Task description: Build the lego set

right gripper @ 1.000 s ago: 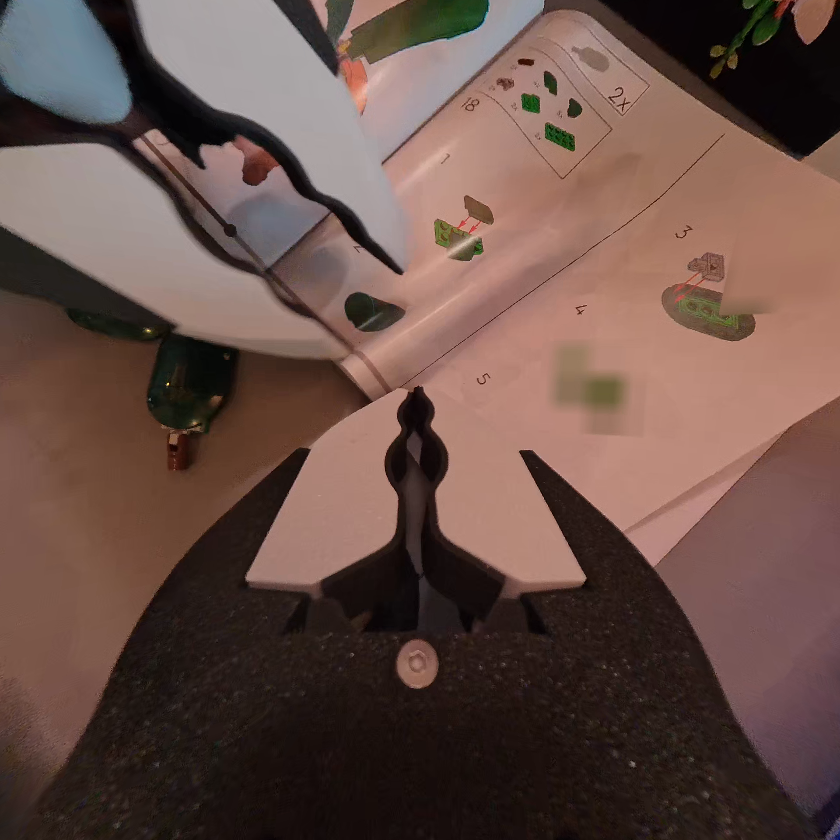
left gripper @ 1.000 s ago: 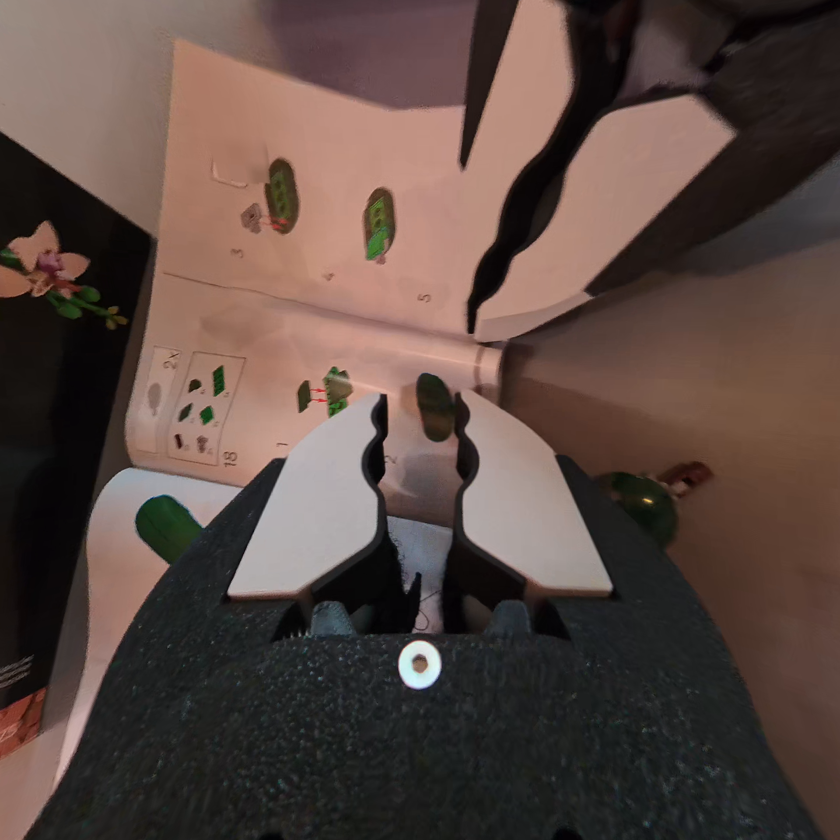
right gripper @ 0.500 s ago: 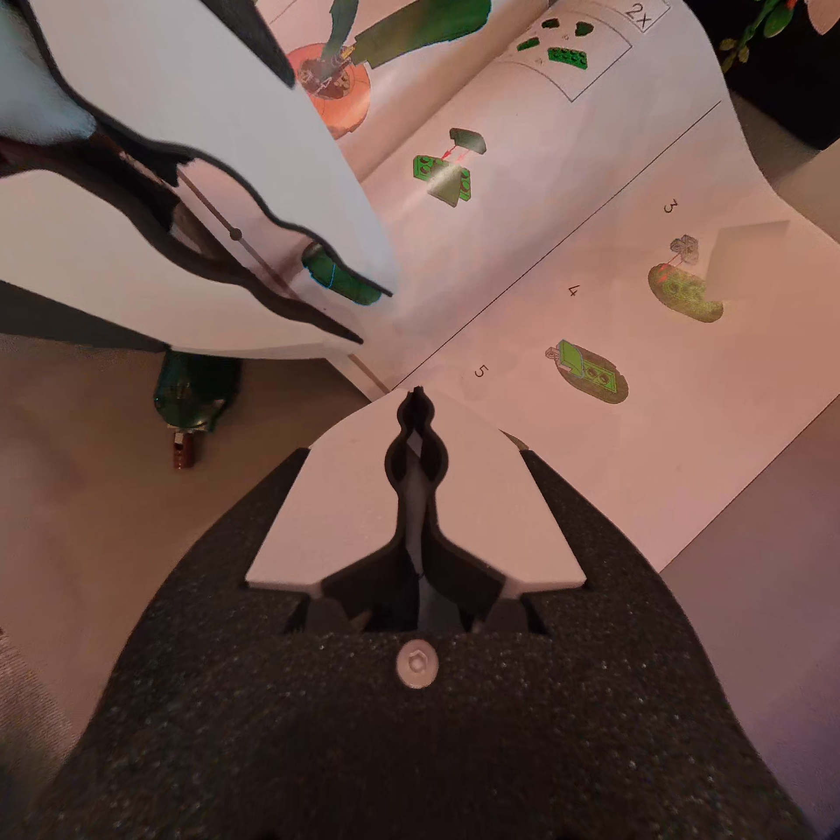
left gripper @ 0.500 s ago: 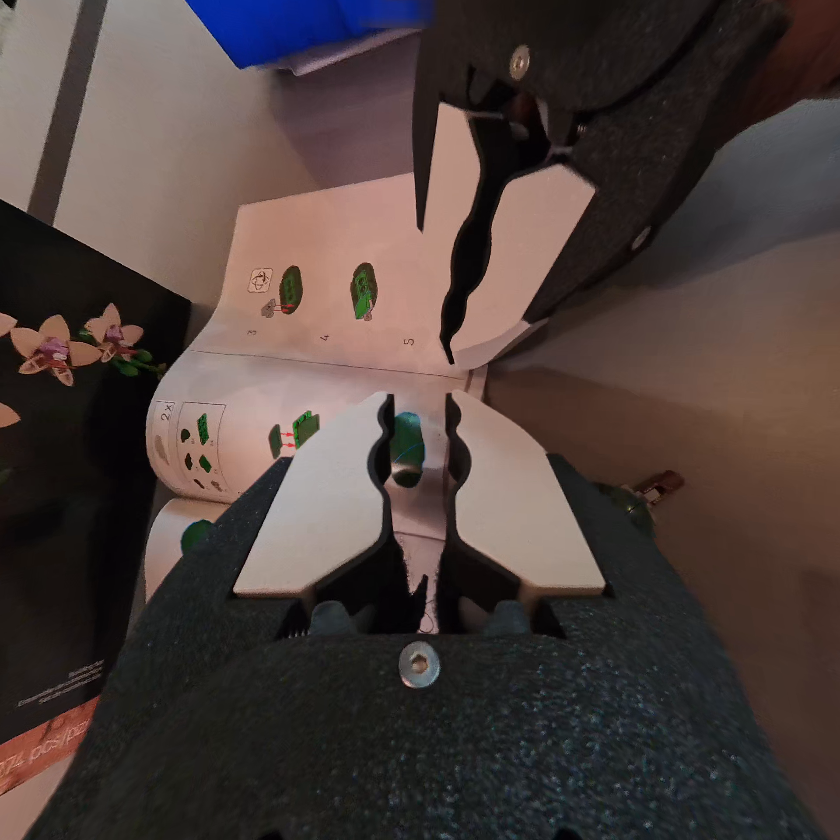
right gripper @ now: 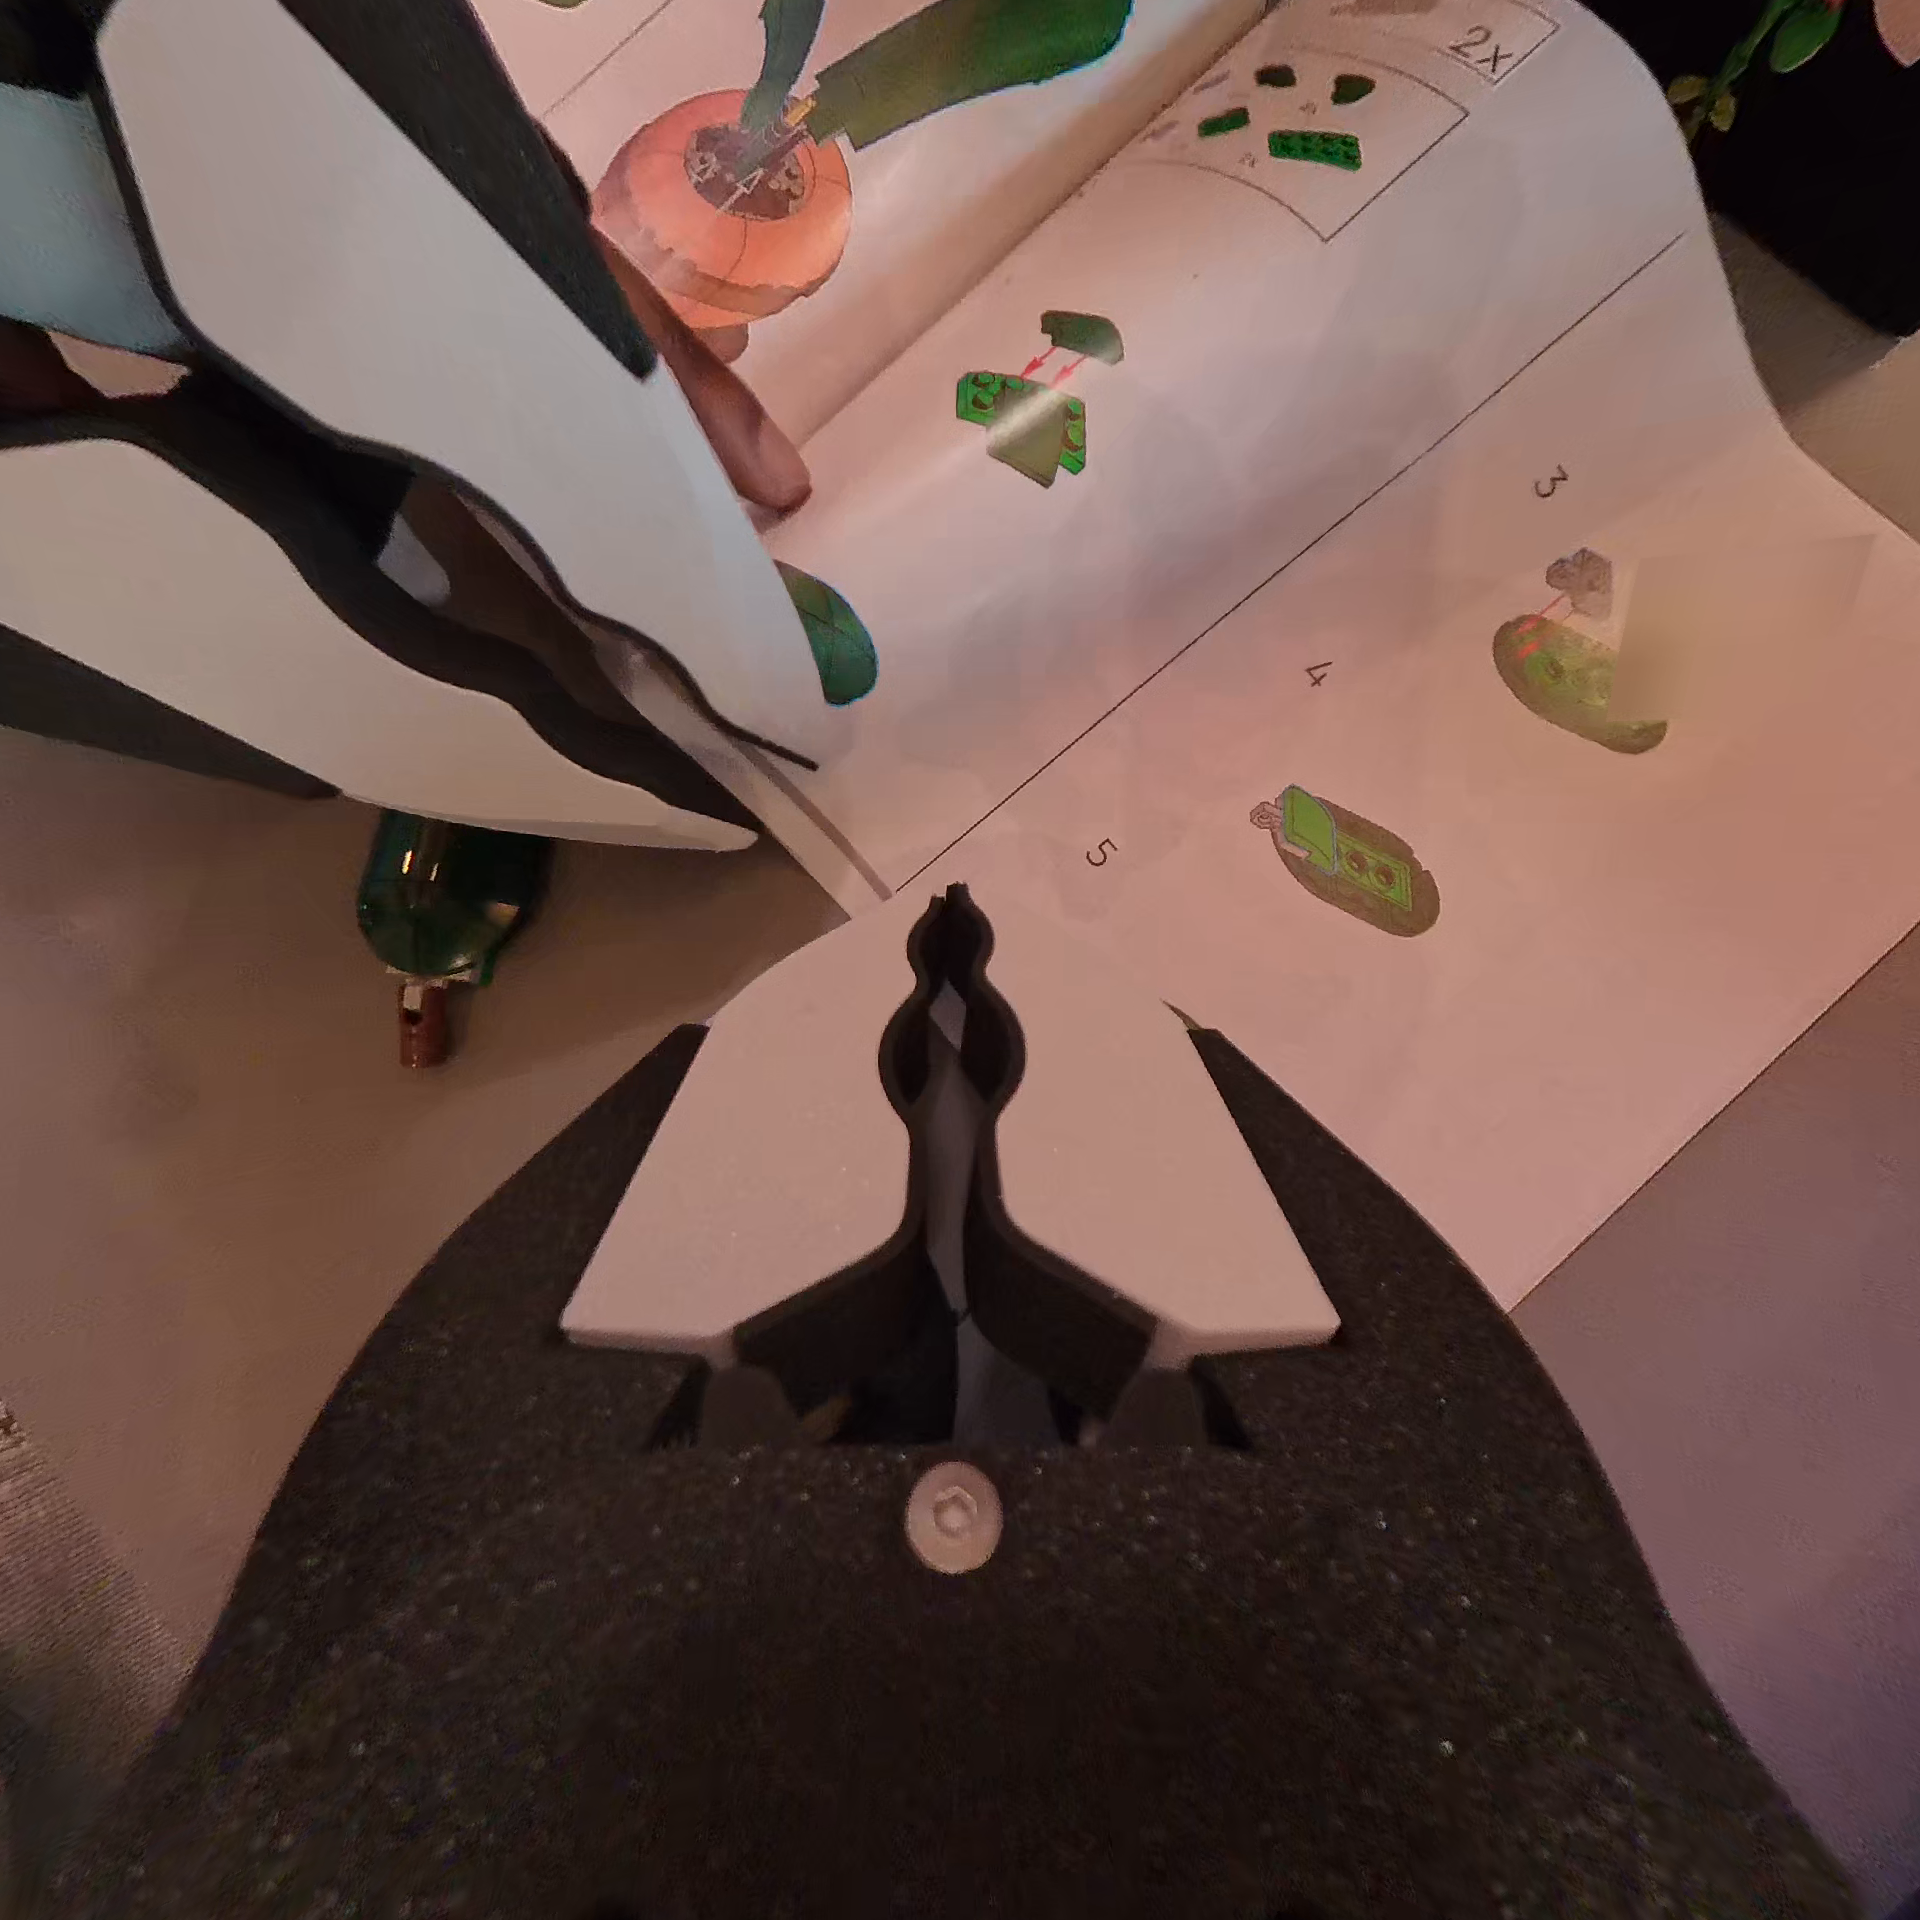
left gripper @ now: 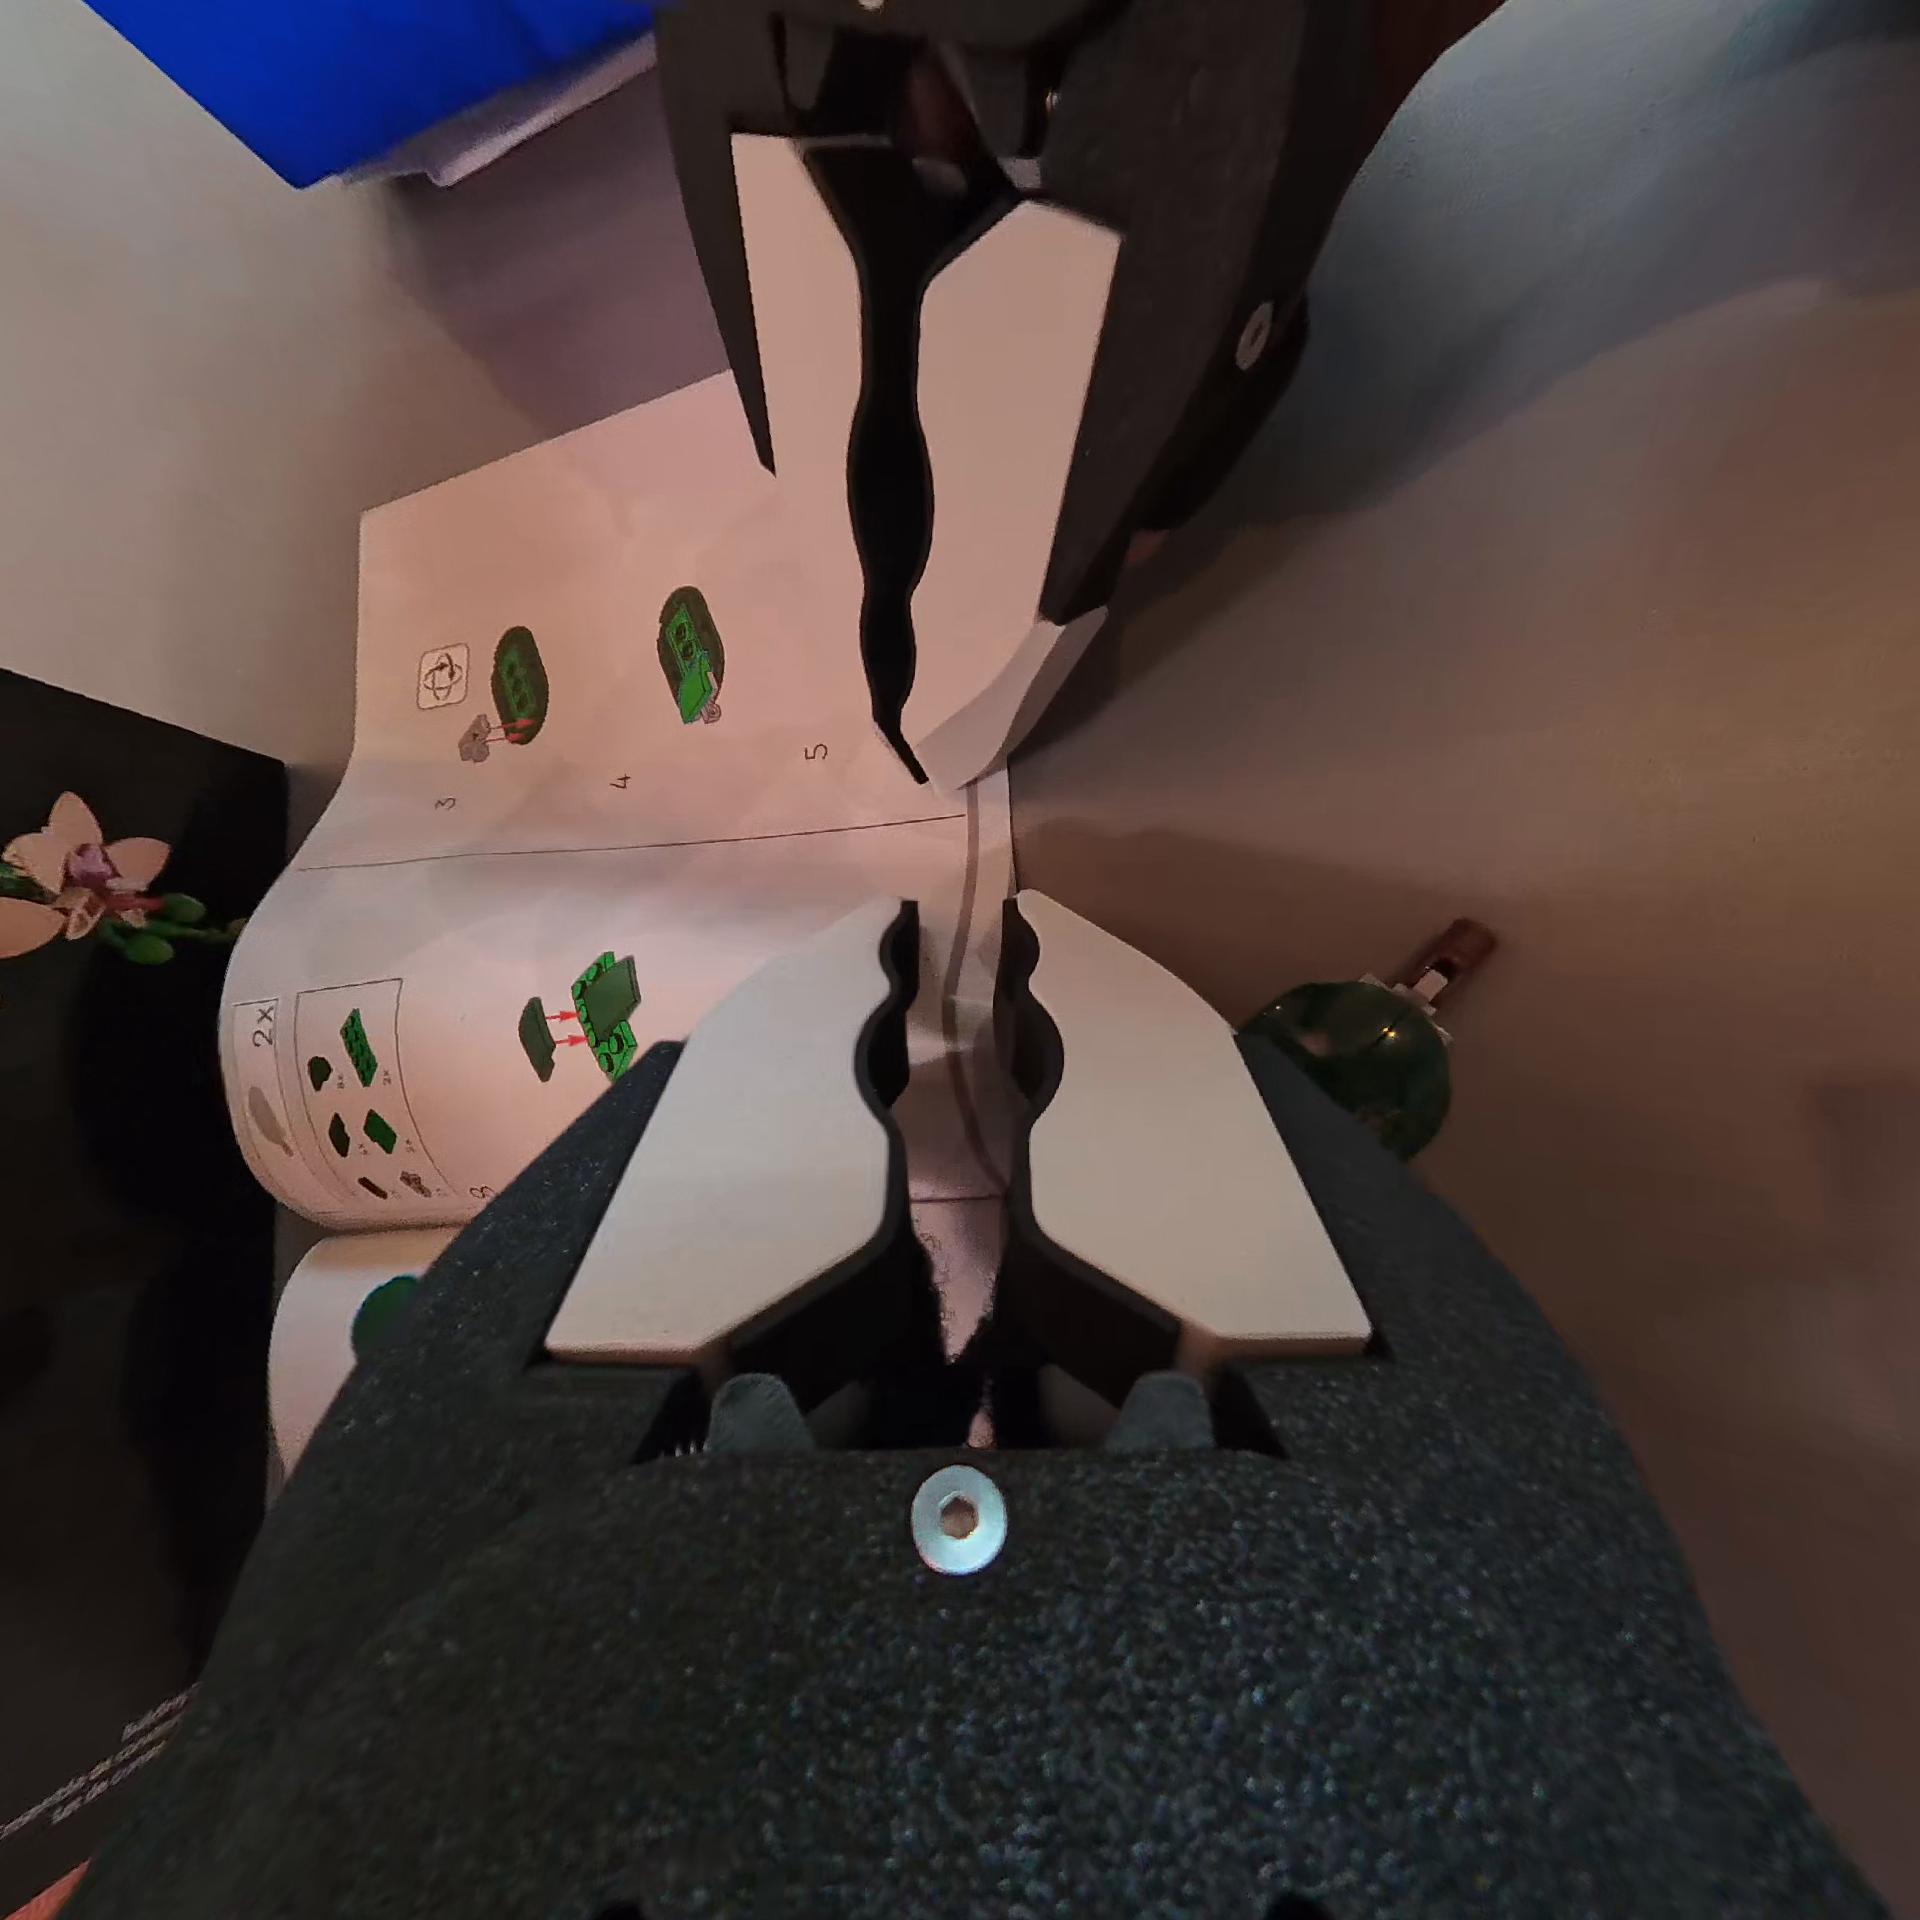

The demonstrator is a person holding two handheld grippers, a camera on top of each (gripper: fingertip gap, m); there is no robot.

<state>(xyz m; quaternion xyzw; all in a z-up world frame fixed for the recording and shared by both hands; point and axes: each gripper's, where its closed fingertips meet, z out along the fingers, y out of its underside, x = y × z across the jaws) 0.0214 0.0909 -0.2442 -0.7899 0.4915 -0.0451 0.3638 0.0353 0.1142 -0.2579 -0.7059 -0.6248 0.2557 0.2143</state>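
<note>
Left wrist view: the left gripper (left gripper: 958,914) has its jaws slightly apart around the booklet (left gripper: 623,831) edge at centre frame; the green piece (left gripper: 1351,1070) lies at right.

Right wrist view: the right gripper (right gripper: 954,902) pinches the booklet (right gripper: 1351,520) corner at centre. Best to lower the page evenly, without tugging.

The left gripper (left gripper: 958,914) holds its jaws slightly parted, while the right gripper (right gripper: 954,891) has its jaws pressed together, tips nearly meeting the left's.
</note>
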